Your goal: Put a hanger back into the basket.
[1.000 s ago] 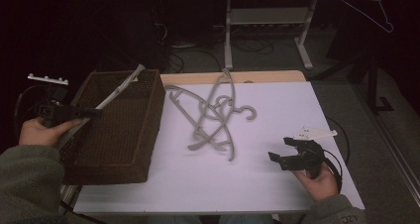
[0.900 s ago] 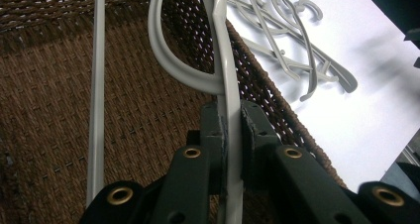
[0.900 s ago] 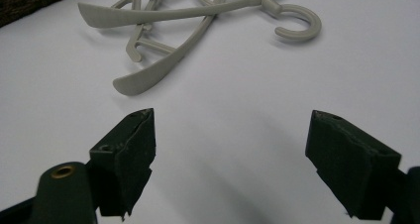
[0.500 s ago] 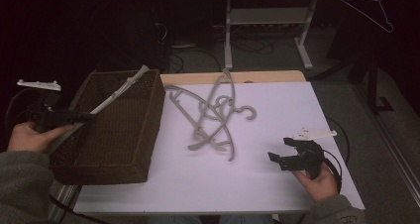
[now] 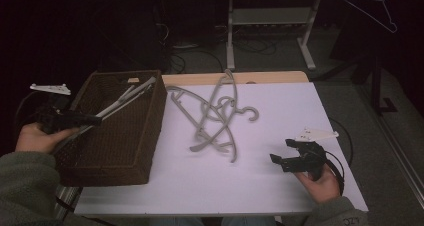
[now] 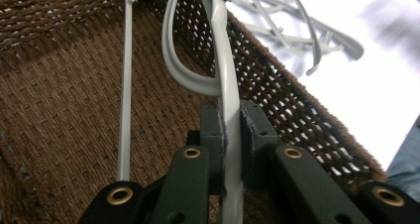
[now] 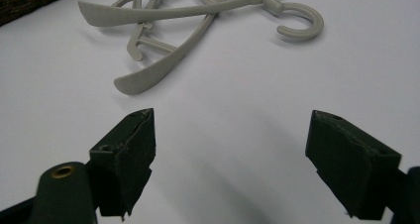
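one grey plastic hanger (image 5: 122, 100) is pinched in the left gripper (image 6: 230, 135), jaws closed tight on its arm. its long axis runs from the jaws at the near left, up and away over the brown woven basket (image 5: 145, 151) toward the far right rim, so it lies tilted above the basket floor with open room beneath. a tangle of more grey hangers (image 5: 217, 113) lies on the white desk (image 5: 280, 101), just right of the basket. the right gripper (image 5: 292, 156) rests nearer that pile, jaws spread wide and empty, bare desk between them.
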The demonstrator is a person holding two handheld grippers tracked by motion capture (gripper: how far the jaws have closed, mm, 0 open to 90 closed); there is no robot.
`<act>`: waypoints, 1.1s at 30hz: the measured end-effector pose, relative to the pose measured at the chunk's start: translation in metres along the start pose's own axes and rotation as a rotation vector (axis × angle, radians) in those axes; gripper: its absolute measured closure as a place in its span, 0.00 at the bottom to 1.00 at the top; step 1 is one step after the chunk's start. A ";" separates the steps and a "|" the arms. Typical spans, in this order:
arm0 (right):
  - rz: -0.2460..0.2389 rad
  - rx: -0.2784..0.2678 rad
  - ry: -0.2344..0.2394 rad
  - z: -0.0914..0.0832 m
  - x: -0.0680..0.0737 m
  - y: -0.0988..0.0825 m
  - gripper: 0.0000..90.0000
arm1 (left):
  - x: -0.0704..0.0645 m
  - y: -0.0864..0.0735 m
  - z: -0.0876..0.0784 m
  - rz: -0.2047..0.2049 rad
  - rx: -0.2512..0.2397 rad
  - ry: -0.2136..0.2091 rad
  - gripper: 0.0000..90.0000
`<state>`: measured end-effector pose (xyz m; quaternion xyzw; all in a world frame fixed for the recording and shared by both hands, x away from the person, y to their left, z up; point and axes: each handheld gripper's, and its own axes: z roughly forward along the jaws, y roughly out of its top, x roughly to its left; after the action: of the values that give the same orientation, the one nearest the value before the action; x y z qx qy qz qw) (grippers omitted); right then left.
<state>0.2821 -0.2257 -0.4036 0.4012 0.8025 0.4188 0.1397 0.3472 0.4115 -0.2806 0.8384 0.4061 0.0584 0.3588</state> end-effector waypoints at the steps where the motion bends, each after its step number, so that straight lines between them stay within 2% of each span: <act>1: -0.001 -0.001 -0.001 0.000 0.000 0.000 0.21 | 0.000 -0.001 0.002 0.006 0.006 0.002 0.91; 5: 0.007 0.001 0.004 0.000 -0.001 -0.001 0.21 | 0.004 -0.011 0.002 0.011 0.002 0.002 0.91; 7: 0.000 -0.001 0.003 0.000 0.000 -0.001 0.21 | 0.005 -0.015 0.005 0.012 0.036 0.013 0.91; 9: 0.004 0.001 0.006 0.000 0.002 0.000 0.21 | 0.006 -0.019 0.012 0.008 0.108 0.012 0.91; 10: -0.001 0.001 0.006 0.001 0.003 0.000 0.21 | 0.006 -0.021 0.015 0.025 0.135 0.013 0.90; 13: -0.003 0.004 0.006 0.002 0.004 0.001 0.21 | 0.005 -0.024 0.019 0.031 0.119 0.018 0.90; 15: -0.001 0.012 0.011 0.003 0.004 0.001 0.21 | 0.004 -0.024 0.023 0.030 0.132 0.023 0.90; 19: -0.009 0.007 0.011 0.003 0.004 0.001 0.21 | 0.003 -0.025 0.032 0.048 0.216 0.030 0.90; 23: -0.002 0.003 0.015 0.001 0.004 0.000 0.21 | 0.002 -0.028 0.041 0.044 0.275 0.021 0.89; 25: -0.003 0.003 0.017 0.000 0.004 0.000 0.21 | 0.002 -0.029 0.043 0.032 0.287 0.019 0.88; 30: -0.008 0.001 0.018 0.001 0.004 0.000 0.21 | 0.003 -0.028 0.035 0.002 0.290 0.006 0.75; 33: -0.003 0.008 0.020 0.001 0.005 0.000 0.21 | 0.003 -0.029 0.029 -0.008 0.282 0.003 0.74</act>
<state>0.2799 -0.2211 -0.4034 0.3964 0.8061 0.4194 0.1310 0.3418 0.4103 -0.3215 0.8787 0.4142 0.0006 0.2372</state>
